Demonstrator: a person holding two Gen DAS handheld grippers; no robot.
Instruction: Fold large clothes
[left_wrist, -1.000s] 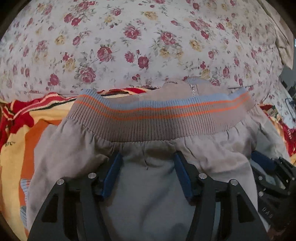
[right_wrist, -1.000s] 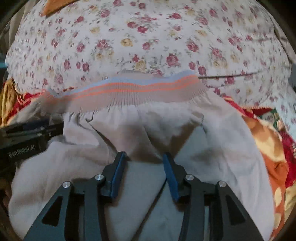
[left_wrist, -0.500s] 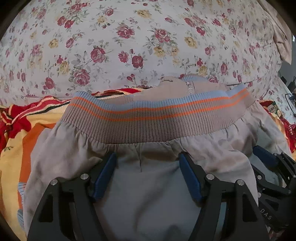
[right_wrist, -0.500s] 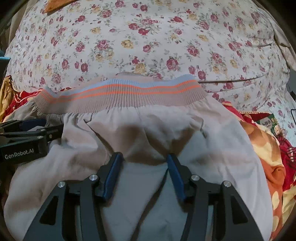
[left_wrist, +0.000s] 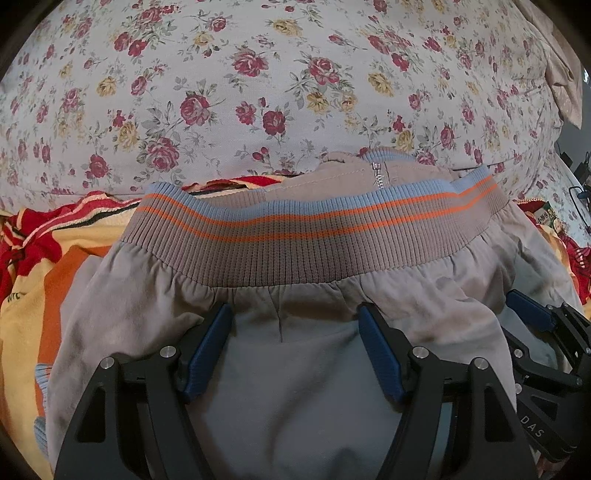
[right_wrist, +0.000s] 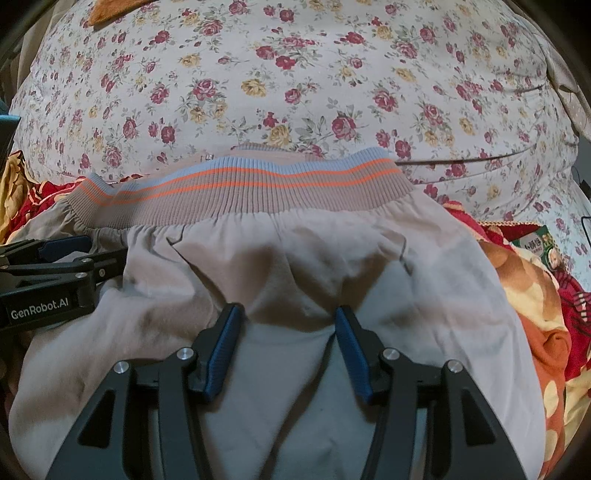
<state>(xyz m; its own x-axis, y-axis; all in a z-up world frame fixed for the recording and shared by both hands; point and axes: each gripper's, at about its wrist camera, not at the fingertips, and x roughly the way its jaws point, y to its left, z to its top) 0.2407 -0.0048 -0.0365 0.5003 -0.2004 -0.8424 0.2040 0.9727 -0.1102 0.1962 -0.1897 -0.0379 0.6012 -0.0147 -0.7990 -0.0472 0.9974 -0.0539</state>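
Observation:
A grey-beige jacket (left_wrist: 295, 387) lies folded on the bed, its ribbed band (left_wrist: 314, 240) with blue and orange stripes turned away from me and a zipper (left_wrist: 376, 173) showing behind it. My left gripper (left_wrist: 294, 310) hovers low over the cloth just below the band, open, pads not pressing on anything. My right gripper (right_wrist: 288, 309) stands open the same way over the jacket (right_wrist: 295, 258), to the right of the left one. Each sees the other: the right gripper (left_wrist: 535, 317) at the edge of the left wrist view, the left gripper (right_wrist: 66, 245) at the edge of the right wrist view.
A floral bedsheet (left_wrist: 258, 74) spreads out beyond the jacket. A red, orange and yellow blanket (left_wrist: 33, 277) lies under and beside it on both sides (right_wrist: 535, 314). A green snack packet (right_wrist: 543, 247) sits at the right. Beige cloth (left_wrist: 561, 74) hangs at the far right.
The jaws of both grippers have spread wider over the cloth. The jacket lies where it was, and neither hand has shifted much.

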